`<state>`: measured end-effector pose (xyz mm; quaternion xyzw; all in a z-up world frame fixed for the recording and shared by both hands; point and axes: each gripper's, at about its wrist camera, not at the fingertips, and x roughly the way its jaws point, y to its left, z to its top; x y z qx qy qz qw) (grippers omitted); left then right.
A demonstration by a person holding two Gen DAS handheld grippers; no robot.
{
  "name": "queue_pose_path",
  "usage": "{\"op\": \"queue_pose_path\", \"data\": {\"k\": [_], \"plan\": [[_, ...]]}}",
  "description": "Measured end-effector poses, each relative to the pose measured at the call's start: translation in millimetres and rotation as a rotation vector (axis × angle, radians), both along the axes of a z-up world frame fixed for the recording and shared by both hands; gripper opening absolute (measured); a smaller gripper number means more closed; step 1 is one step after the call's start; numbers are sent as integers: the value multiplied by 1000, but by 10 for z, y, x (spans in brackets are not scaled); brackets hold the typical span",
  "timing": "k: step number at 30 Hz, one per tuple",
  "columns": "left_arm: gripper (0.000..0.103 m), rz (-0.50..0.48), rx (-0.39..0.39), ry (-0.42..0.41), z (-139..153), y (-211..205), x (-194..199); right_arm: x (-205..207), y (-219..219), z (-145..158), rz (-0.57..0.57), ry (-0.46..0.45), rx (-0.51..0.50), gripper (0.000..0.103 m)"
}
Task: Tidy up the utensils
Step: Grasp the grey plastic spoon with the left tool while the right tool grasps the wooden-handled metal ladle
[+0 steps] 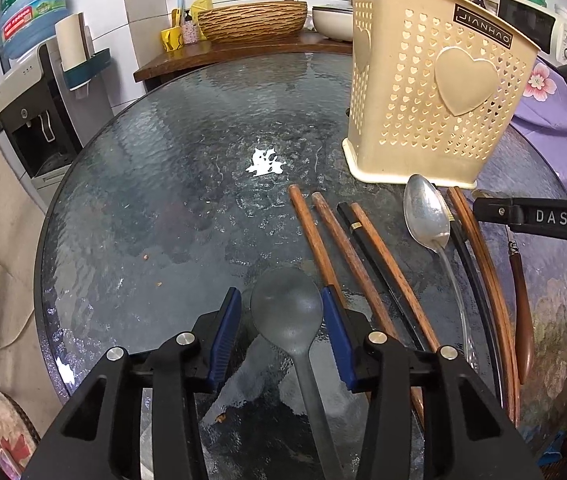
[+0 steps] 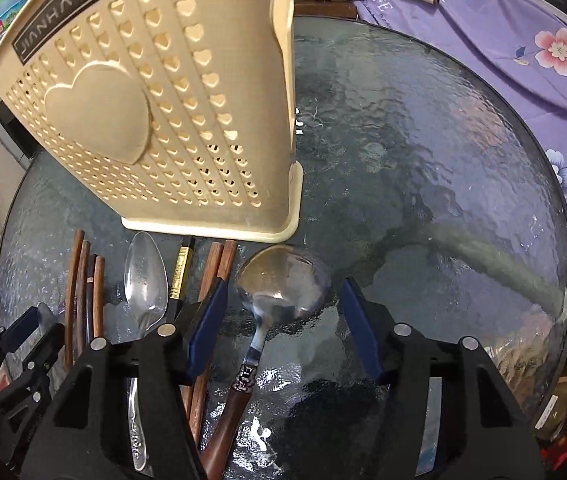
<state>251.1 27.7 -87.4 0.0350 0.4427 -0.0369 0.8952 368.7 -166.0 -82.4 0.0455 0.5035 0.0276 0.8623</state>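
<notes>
My left gripper (image 1: 281, 296) has its blue pads against the bowl of a dark grey plastic spoon (image 1: 287, 312), whose handle runs back under the camera. My right gripper (image 2: 285, 282) stands open around the bowl of a wood-handled metal spoon (image 2: 283, 284), with a gap on each side. Both spoons lie on the round glass table (image 1: 163, 200). Between them lie several wooden and black chopsticks (image 1: 347, 252) and a plain metal spoon (image 1: 425, 216). The cream perforated utensil holder (image 1: 435, 92) stands upright just behind the row.
A purple flowered cloth (image 2: 523, 60) hangs beyond the table's right edge. Behind the table is a counter with a woven-pattern basin (image 1: 251, 20), bottles and a white bowl (image 1: 331, 20). A water dispenser (image 1: 31, 120) stands to the left.
</notes>
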Motion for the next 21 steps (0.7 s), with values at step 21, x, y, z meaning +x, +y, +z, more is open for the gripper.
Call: {"op": "queue_pose_path", "data": {"k": [21], "plan": [[36, -3, -6, 13, -1, -12, 37, 48, 30, -17, 34, -4, -17, 47]]}}
